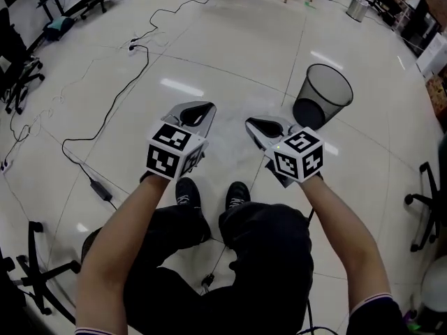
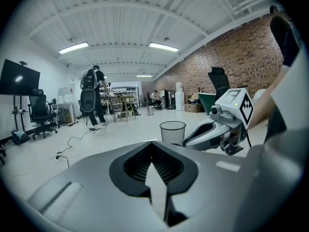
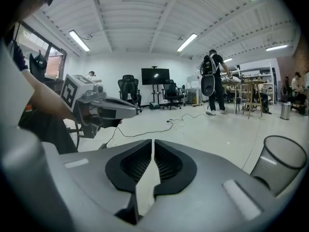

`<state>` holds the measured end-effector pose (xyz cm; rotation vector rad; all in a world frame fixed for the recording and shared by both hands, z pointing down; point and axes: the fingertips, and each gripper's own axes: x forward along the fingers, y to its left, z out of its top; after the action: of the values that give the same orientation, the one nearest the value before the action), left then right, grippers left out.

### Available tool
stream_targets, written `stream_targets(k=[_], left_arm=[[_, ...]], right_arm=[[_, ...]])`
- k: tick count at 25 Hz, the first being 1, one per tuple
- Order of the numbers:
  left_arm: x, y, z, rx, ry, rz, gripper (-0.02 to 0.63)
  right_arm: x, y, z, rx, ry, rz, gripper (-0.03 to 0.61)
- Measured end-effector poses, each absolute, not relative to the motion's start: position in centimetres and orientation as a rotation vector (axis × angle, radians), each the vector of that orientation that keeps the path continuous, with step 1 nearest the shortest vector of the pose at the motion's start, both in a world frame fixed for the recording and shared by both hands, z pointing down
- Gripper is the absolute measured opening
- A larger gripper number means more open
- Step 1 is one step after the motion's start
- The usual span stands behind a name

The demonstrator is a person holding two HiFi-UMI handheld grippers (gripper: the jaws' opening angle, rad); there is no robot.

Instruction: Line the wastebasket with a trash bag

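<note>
A black mesh wastebasket (image 1: 328,89) stands upright on the white floor, ahead and to the right of both grippers; I also see it in the left gripper view (image 2: 172,131) and at the right edge of the right gripper view (image 3: 282,163). It has no liner, and no trash bag shows in any view. My left gripper (image 1: 198,107) is held over the floor in front of the knees, its jaws (image 2: 152,144) shut with nothing in them. My right gripper (image 1: 264,124) hovers beside it, nearer the basket, jaws (image 3: 152,141) parted by a narrow slit, empty.
A black cable (image 1: 133,68) with a power brick (image 1: 101,189) snakes across the floor on the left. Office chairs stand at the right (image 1: 426,201) and lower left (image 1: 42,271). A person with a backpack (image 2: 94,95) stands far off by tables. My shoes (image 1: 209,194) rest below the grippers.
</note>
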<state>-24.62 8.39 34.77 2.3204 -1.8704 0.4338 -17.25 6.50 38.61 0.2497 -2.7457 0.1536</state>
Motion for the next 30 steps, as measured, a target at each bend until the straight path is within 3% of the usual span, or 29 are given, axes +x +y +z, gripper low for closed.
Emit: stream_targets(k=[12, 18, 24, 26, 30], left_arm=[[-25.5, 8.5, 52.5, 2.055, -1.694, 0.448, 0.011], [-25.4, 9.1, 57.6, 1.986, -1.630, 0.491, 0.011], [-25.4, 9.6, 60.4, 1.944, -1.586, 0.531, 0.011], [-25.3, 9.6, 60.8, 1.940, -1.576, 0.531, 0.011], [-25.9, 9.6, 61.2, 1.934, -1.568, 0.538, 0.011]], right_arm=[[-18.7, 9.3, 58.2, 0.124, -2.387, 0.445, 0.101], [-18.3, 10.6, 63.8, 0.099, -2.279, 0.480, 0.129], [-18.2, 11.5, 68.2, 0.065, -2.160, 0.388, 0.199], [-18.0, 11.3, 69.4, 0.075, -2.127, 0.336, 0.179], [-17.8, 10.7, 70.4, 0.103, -2.114, 0.310, 0.007]])
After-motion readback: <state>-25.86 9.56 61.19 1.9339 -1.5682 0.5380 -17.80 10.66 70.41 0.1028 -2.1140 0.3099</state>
